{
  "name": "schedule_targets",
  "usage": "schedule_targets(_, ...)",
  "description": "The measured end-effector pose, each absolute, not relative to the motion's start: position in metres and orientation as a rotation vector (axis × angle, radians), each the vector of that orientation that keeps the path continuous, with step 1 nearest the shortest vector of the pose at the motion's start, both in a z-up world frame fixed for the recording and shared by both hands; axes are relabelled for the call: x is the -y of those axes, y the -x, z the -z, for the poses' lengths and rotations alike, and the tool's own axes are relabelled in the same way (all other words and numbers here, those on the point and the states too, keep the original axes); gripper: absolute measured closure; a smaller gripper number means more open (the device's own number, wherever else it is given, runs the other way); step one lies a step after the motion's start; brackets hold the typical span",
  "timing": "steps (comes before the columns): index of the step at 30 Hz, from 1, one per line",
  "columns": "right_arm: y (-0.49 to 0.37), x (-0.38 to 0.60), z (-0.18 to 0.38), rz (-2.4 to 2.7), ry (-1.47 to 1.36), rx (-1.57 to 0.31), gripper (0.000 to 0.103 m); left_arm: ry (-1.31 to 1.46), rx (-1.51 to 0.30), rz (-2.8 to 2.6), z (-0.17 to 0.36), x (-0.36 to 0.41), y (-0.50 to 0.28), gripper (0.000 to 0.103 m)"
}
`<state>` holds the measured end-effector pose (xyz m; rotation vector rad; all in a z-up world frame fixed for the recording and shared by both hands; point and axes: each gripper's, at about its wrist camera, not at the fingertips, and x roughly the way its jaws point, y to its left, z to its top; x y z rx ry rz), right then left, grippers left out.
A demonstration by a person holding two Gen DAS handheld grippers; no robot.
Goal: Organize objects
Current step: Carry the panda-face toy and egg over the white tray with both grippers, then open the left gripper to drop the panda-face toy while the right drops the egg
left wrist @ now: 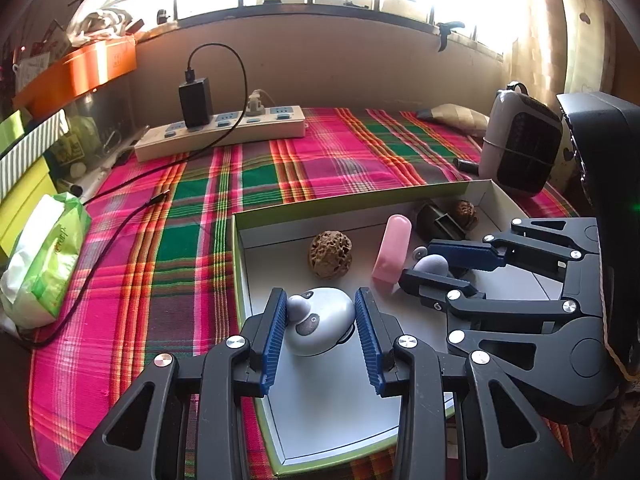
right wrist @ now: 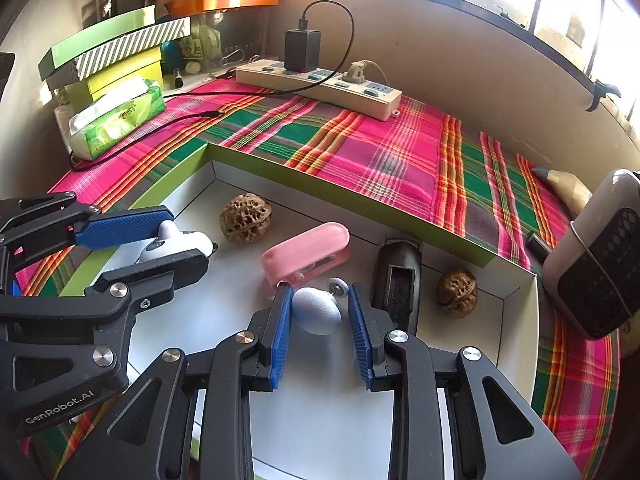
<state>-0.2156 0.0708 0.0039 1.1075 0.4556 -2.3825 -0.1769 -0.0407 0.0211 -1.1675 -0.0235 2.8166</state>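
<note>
Blue-ribbed pads of the left gripper (left wrist: 320,308) clamp a white rounded gadget (left wrist: 320,322) from both sides, low over the near left floor of a shallow white tray with green walls (left wrist: 348,199). Just to its right, the right gripper (right wrist: 318,304) is nearly closed on a small pale-blue egg-shaped piece (right wrist: 317,311), pinched between its pads above the tray floor; a tiny white wheel-like part (right wrist: 337,286) sits just beyond it. A pink capsule-shaped case (right wrist: 306,252) lies on its side near the tray's middle, touching the right gripper's left pad. A wrinkled brown walnut (right wrist: 245,219) rests farther left, near the far wall. To the right, a dark metal boat-shaped holder (right wrist: 396,280) lies beside a second walnut (right wrist: 457,292) in the far right corner. The tray stands on a pink-and-green plaid cloth (left wrist: 340,160). Farther back, a cream power strip (left wrist: 224,128) carries a black charger (left wrist: 195,100); a green tissue pack (left wrist: 44,256) lies at far left.
</note>
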Motion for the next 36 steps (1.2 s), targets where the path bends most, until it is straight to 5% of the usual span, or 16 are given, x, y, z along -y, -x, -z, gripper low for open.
schedule_targets(14, 0.214, -0.071, -0.004, 2.391, -1.108, -0.451, 0.073, 1.17, 0.022, -2.815, -0.021, 0.041, 0.177, 0.07)
schedule_targets(20, 0.213, -0.073, -0.006, 2.396, -1.103, -0.437, 0.06, 1.172, 0.034, -2.811, -0.021, 0.041, 0.177, 0.069)
schedule_targets(36, 0.197, -0.087, -0.023, 2.45, -1.059, -0.394, 0.06, 1.122, 0.084, -2.849, -0.039, 0.055, 0.157, 0.066)
